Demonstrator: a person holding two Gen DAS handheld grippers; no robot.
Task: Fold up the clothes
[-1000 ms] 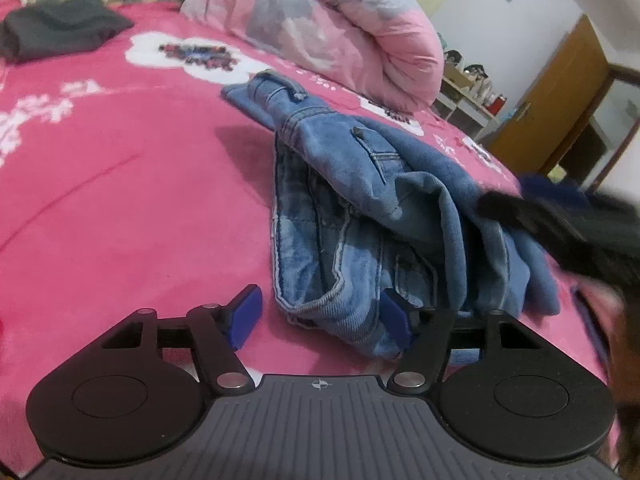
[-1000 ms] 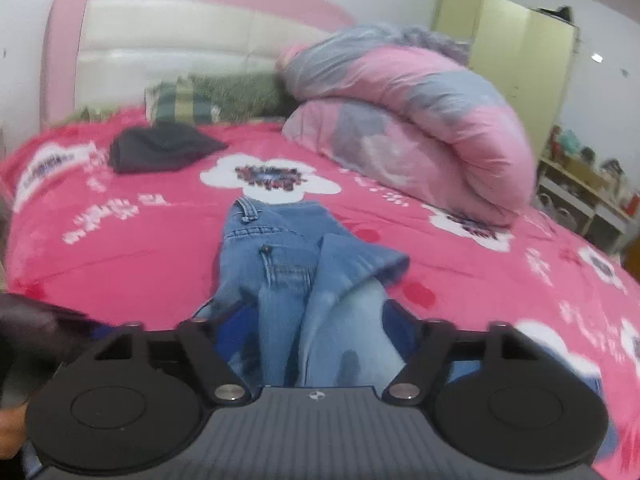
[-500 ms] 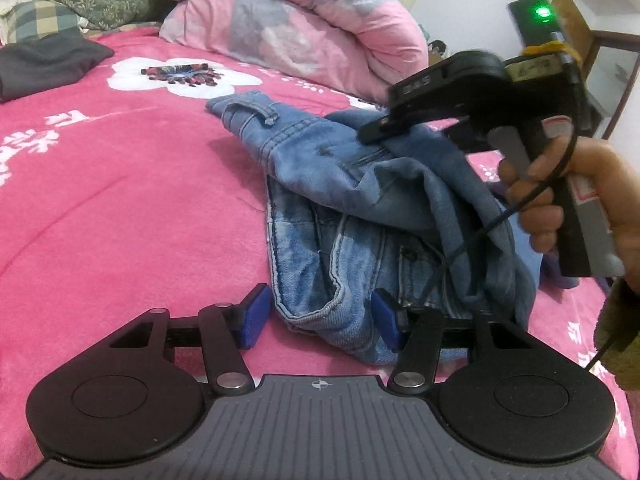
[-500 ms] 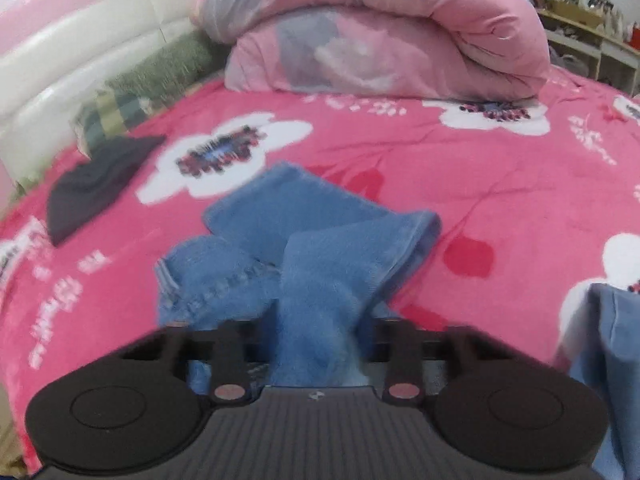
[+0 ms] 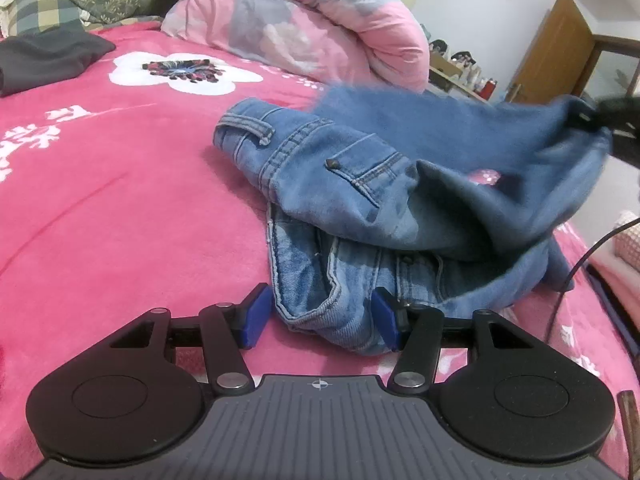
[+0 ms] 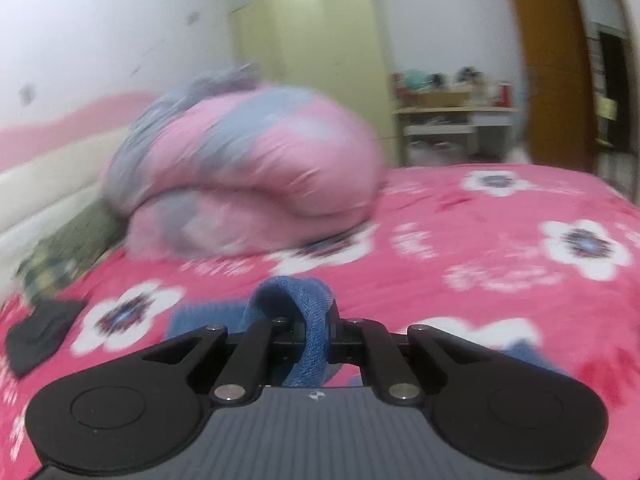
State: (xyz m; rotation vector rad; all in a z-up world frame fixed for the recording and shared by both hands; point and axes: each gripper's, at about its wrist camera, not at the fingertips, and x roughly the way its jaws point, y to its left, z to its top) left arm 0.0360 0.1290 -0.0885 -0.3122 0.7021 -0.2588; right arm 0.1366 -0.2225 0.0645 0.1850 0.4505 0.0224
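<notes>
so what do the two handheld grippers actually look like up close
Both match: the left gripper and the right gripper each have a ribbed grey body with a small crosshair mark, round black side discs and black linkage arms on silver pivots. Blue finger pads show on the left one.

White walls, pale-yellow wardrobe point(image 6: 320, 60), wood door point(image 5: 552, 44), cluttered shelf point(image 6: 452, 120), bed w/ pink floral blanket point(image 5: 120, 184)

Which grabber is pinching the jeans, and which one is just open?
The right gripper is pinching: its jaws are shut on a fold of the jeans. The left gripper stands open around the jeans' near edge, not squeezing.
</notes>
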